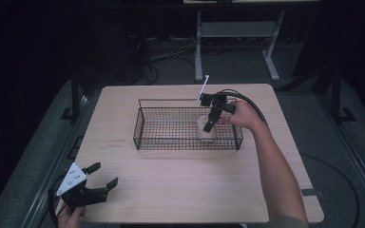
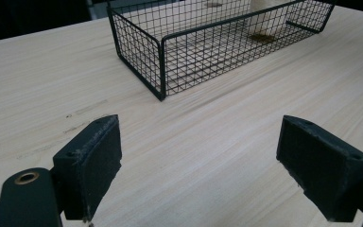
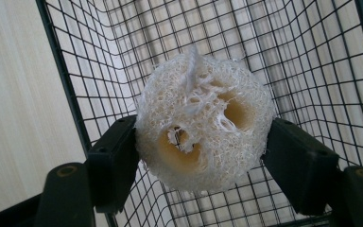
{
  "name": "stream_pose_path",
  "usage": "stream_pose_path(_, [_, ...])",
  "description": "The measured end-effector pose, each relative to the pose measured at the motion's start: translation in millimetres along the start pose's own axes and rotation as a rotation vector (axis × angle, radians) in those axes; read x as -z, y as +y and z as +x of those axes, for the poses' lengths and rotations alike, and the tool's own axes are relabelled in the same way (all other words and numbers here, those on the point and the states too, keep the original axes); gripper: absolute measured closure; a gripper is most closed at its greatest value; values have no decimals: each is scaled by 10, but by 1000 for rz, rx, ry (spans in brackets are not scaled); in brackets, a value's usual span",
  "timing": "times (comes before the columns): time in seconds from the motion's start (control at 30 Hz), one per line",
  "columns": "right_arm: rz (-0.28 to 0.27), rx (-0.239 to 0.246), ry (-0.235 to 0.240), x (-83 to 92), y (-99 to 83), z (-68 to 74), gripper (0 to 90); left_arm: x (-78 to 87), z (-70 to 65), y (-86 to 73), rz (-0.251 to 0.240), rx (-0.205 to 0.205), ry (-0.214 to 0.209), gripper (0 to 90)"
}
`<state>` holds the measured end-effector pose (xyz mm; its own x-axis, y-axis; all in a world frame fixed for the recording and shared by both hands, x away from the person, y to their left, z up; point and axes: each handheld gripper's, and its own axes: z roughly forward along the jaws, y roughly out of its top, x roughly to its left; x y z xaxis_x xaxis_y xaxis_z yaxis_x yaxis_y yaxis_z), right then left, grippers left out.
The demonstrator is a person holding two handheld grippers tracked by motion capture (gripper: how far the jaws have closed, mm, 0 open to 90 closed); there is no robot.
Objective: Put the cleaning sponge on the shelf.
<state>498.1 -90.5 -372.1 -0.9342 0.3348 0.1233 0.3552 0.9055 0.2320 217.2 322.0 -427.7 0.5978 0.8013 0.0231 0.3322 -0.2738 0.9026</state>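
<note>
The loofah piece (image 3: 203, 120) is clamped between the right gripper (image 1: 209, 124) fingers, held inside the wire basket (image 1: 145, 138), seemingly just above its floor, perhaps for setting down. The left gripper (image 1: 105, 175) is parked at the table (image 1: 180, 180) edge, fingers spread wide, empty.

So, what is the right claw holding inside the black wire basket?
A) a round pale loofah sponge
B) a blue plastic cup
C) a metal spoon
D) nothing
A: in the right gripper view, the right claw has both jaws pressed against a round pale loofah sponge, over the black wire basket.
</note>
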Motion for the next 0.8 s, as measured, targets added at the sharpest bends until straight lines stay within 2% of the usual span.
stream_pose_path(0.4, [6,-2,4,-111,26,-11,288,14,0,-5,5,0,2,141])
stream_pose_path(0.43, [-19,-3,10,-124,13,-17,287,16,1,-6,5,2,2,141])
stream_pose_path(0.5, [-33,-16,18,-128,-9,-36,287,17,2,-9,3,5,3,141])
stream_pose_path(0.63, [-32,-20,11,-121,-21,-32,283,19,3,-9,2,5,3,141])
stream_pose_path(0.8, [-30,-24,-2,-124,-11,-24,213,19,-4,-7,4,0,4,141])
